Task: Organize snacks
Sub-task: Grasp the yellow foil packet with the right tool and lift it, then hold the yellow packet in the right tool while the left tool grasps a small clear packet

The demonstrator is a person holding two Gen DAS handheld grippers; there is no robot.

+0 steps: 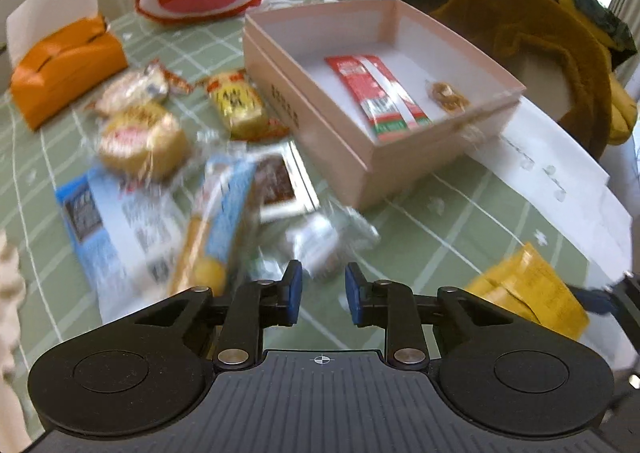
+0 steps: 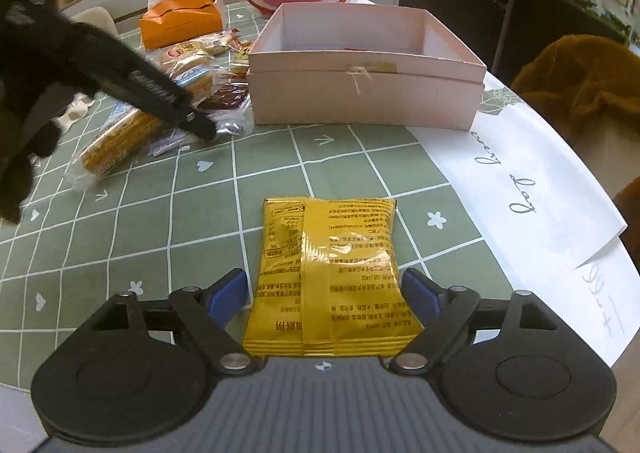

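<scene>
While right gripper (image 2: 324,291) jaws wide | straddling yellow packet (image 2: 326,277), pads apart

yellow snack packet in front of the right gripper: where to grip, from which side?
Grip the yellow packet across its narrow width at the near half, coming in from the near end along its length. It lies flat, long axis in line with the right gripper, whose open fingers already flank both long edges. The puffed middle gives the pads something to pinch.

Left tongs (image 1: 320,289) narrow-gapped, gripping nothing; right tongs (image 2: 324,293) spread wide.
</scene>
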